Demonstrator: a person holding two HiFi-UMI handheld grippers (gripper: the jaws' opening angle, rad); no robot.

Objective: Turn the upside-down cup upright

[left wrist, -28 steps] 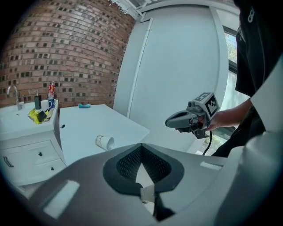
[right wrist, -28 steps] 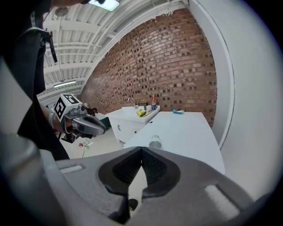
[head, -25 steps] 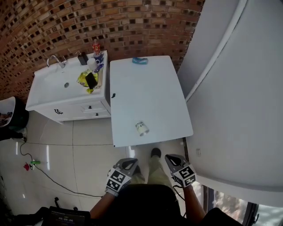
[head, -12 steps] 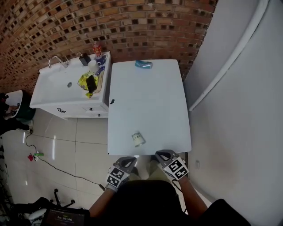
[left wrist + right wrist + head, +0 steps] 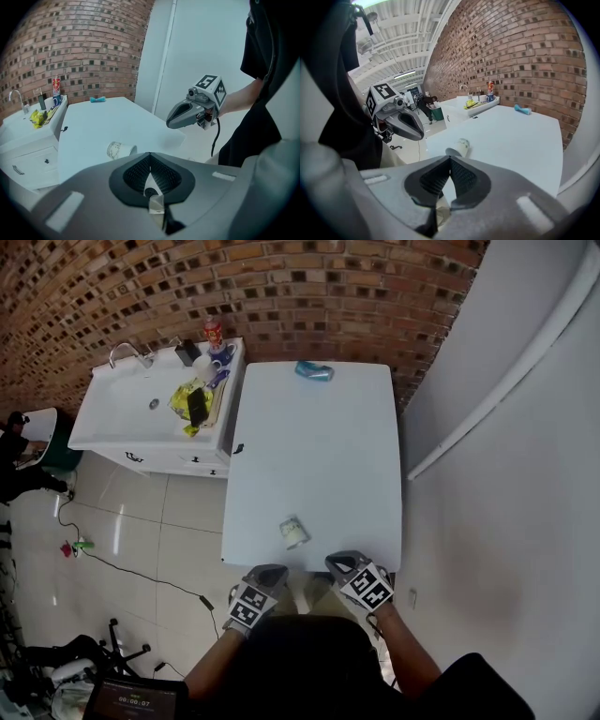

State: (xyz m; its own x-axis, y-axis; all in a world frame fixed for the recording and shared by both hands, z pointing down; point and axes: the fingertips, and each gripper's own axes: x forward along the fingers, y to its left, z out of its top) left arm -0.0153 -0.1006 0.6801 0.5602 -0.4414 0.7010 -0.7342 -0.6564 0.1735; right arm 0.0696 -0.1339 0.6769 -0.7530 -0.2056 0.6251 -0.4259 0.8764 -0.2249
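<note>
Now both tools are shut and empty. The left gripper [image 5: 150,154] has its jaws pressed tip to tip with nothing between them, and the right gripper [image 5: 450,158] is the same. Since half a second ago both have edged slightly forward and hover side by side at the near edge of the white table [image 5: 319,446].

The cup [image 5: 293,532] has not shifted. It lies on its side close to that near edge, just ahead of the two grippers, and neither touches it.

Farther out, a blue object [image 5: 313,371] lies at the table's far end by the brick wall [image 5: 309,287]. A sink cabinet [image 5: 141,432] stands against the table's left side.

The cup's print is too small to make out. In each gripper view, that gripper's own body hides the table's nearest strip, and in the head view the person's torso covers much of both forearms.
</note>
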